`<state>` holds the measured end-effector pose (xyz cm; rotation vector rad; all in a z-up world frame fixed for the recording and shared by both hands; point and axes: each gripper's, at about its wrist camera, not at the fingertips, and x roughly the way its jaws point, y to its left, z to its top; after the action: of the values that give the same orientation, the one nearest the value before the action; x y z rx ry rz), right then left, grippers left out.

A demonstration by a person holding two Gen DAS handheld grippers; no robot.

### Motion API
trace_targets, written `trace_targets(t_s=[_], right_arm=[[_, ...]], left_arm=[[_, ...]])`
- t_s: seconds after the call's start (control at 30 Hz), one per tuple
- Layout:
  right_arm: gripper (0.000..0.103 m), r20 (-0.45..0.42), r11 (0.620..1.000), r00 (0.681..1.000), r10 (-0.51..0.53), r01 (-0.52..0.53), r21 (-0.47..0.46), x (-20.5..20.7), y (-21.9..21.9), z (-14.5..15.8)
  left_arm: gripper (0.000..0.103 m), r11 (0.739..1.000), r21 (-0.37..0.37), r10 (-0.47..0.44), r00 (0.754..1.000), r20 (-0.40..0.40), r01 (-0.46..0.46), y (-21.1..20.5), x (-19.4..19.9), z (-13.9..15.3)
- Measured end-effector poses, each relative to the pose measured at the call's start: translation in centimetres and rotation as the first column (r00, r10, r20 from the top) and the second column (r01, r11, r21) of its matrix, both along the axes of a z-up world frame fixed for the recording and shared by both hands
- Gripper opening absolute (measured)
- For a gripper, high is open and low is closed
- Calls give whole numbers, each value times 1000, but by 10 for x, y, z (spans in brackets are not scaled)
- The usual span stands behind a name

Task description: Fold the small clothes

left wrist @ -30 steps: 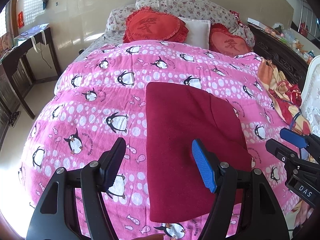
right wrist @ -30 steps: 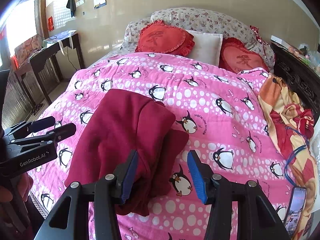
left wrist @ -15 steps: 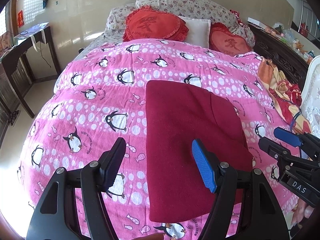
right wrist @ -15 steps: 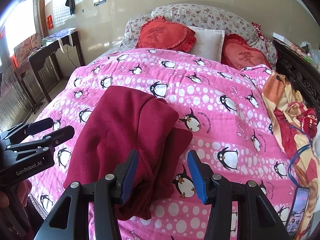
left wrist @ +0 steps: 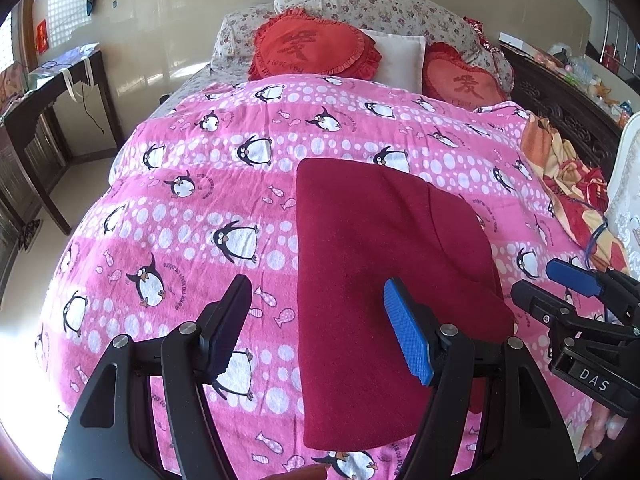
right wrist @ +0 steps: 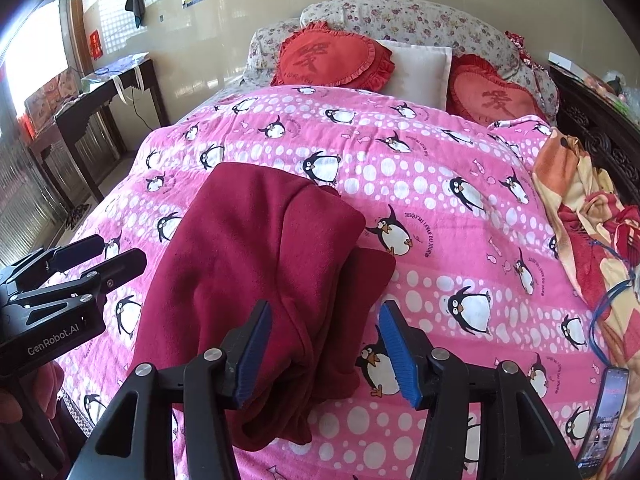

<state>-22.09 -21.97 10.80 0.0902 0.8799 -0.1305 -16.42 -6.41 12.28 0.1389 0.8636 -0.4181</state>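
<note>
A dark red garment point(left wrist: 380, 280) lies folded in a long strip on the pink penguin bedspread point(left wrist: 200, 208). In the right wrist view the garment point(right wrist: 260, 260) shows stacked layers with a lumpy near edge. My left gripper point(left wrist: 320, 328) is open and empty, hovering above the garment's near left edge. My right gripper point(right wrist: 326, 348) is open and empty, above the garment's near right edge. Each gripper also shows in the other's view: the right point(left wrist: 560, 284), the left point(right wrist: 100, 256).
Red heart cushions point(left wrist: 312, 48) and floral pillows point(left wrist: 380, 4) lie at the head of the bed. A crumpled orange and red blanket point(right wrist: 580, 208) and a phone point(right wrist: 604, 412) lie on the right side. A dark wooden desk point(right wrist: 100, 92) stands left of the bed.
Both grippers stay open and have drawn back slightly toward the foot of the bed. The garment has not moved.
</note>
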Motion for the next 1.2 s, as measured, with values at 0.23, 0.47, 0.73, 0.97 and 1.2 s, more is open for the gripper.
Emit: trace_targets(t_s=[0.23,0.47,0.73,0.97,1.2], right_arm=[[59,-7,1000,1000,3,-3,-3,4,1,-1],[59,-14,1000,1000,6,-6,-5,6,6,-4],[59,-17,1000,1000,3,-3,1,5,6,-5],[59,-19,1000,1000,0,0,9,5,5,-7],[59,-31,1000,1000,-5,6,17,6,2,-12]], left_arm=[[69,1000,5,-6,1000,-1,6,0,3,-2],[69,1000,2,-5,1000,-7,5,0,3,-3],[69,1000,-3,3,1000,-16,-3,0,4,-6],[69,1000,-1,9,1000,-3,-9,1,3,-8],[69,1000,-14,25,1000,-12,-26,7,9,-12]])
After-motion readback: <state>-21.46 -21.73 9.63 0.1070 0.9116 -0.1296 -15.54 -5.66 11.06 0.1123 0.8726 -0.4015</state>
